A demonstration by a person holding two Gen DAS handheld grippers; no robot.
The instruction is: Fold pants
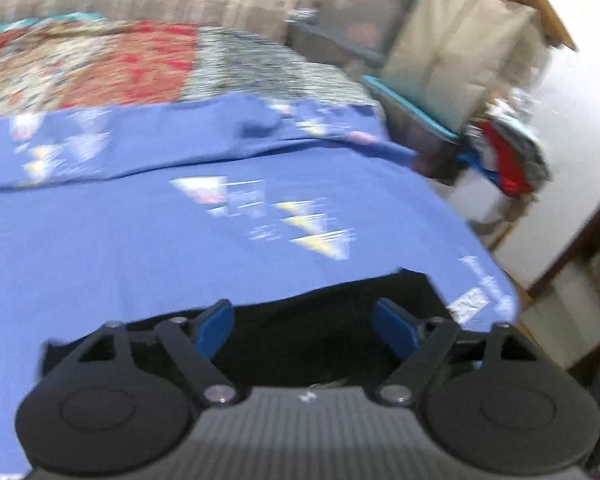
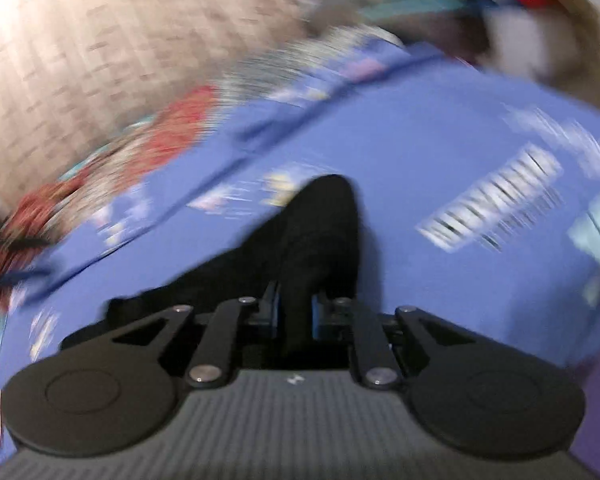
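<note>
Black pants (image 1: 324,320) lie on a blue printed bedsheet (image 1: 148,232) near its front edge. My left gripper (image 1: 304,328) is open just above the pants, its blue fingertips (image 1: 214,328) spread wide with black cloth between and below them. In the right wrist view my right gripper (image 2: 294,312) is shut on a fold of the black pants (image 2: 320,232), which rises in a bunched ridge ahead of the fingers over the blue sheet (image 2: 440,168). Both views are motion-blurred.
A red and cream patterned quilt (image 1: 100,60) lies at the back of the bed, against a curtain. Right of the bed stand teal-lidded plastic bins (image 1: 360,12), a beige cushion (image 1: 452,44) and a pile of clothes (image 1: 508,156) on the white floor.
</note>
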